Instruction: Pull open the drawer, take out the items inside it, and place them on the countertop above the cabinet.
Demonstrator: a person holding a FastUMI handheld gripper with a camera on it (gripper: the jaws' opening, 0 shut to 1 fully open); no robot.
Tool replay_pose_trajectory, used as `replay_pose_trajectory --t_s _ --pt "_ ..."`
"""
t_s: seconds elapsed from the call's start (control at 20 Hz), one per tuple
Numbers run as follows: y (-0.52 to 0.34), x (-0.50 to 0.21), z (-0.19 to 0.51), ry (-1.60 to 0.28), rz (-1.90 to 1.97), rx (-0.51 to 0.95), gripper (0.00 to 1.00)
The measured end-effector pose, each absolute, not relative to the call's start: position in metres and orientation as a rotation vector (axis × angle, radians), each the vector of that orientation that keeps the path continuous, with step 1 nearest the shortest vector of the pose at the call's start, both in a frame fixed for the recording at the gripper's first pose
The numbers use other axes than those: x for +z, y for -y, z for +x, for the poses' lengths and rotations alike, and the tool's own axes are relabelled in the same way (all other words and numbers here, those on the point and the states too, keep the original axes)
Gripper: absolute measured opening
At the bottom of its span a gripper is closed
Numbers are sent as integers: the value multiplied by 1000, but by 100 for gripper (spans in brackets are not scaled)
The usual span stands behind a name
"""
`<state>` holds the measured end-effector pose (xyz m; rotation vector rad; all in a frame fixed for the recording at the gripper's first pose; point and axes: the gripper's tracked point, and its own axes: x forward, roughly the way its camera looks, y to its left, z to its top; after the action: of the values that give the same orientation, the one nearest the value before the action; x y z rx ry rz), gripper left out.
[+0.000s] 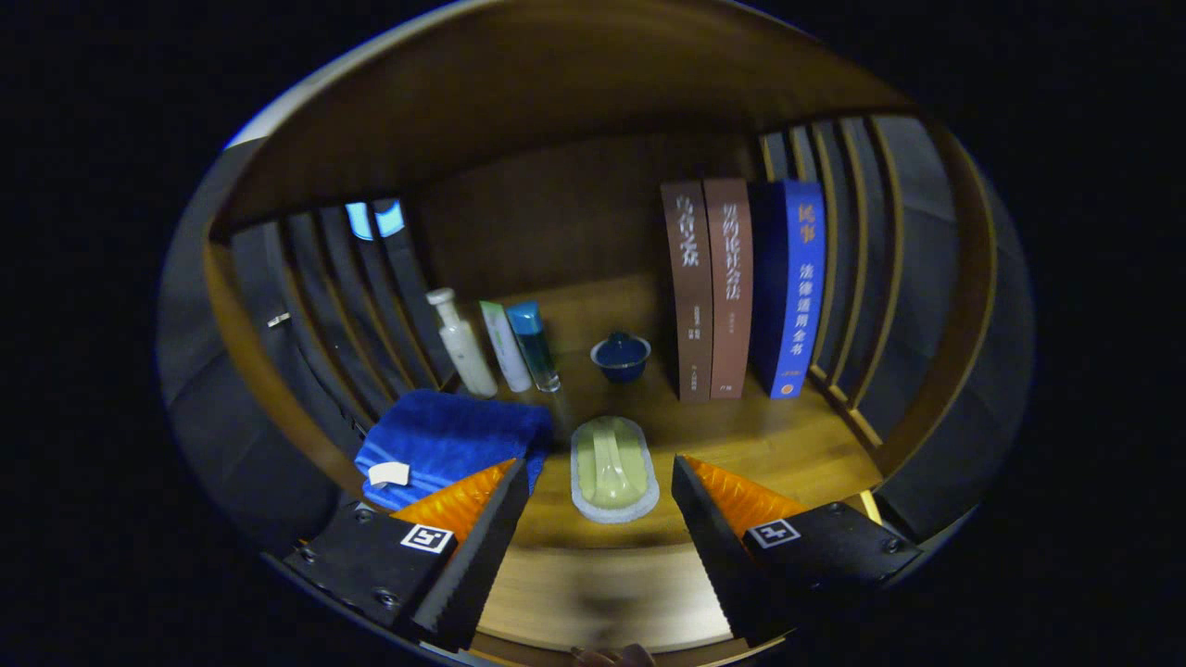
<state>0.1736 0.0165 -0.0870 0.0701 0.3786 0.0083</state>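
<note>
Gripper (pixel 600 486) fingers spread wide apart, holding nothing. Between the fingertips, just ahead of them: a pale green soap bar (pixel 612 466) on a light oval dish, lying flat on the wooden countertop (pixel 788 445). A folded blue towel (pixel 451 442) sits just beside the left finger, partly behind its tip, with a small white tag near the towel's front corner. Beyond the soap: a small dark blue cup (pixel 621 358). Left of the cup, three bottles leaning in a row: white bottle (pixel 460 343), white-green tube (pixel 505 346), blue-capped bottle (pixel 535 344). Right of the cup, three upright books touching each other: two brown books (pixel 712 289), one blue book (pixel 790 289). Slatted sides flank the shelf, wooden back panel behind. Can't make out the drawer here.
</note>
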Motion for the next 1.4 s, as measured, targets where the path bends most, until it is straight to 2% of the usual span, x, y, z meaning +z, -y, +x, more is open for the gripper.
replay_pose_trajectory --t_s 0.3,0.5,0.65,0.9,1.4 --pt "-24 -54 57 -69 46 1 99" --pt "-26 -87 -9 0 87 -16 99" --pt "-20 -133 -40 -19 87 -41 99" --pt "-18 -205 -51 -113 90 -44 99" --pt "-19 -272 -19 -209 86 -66 99"
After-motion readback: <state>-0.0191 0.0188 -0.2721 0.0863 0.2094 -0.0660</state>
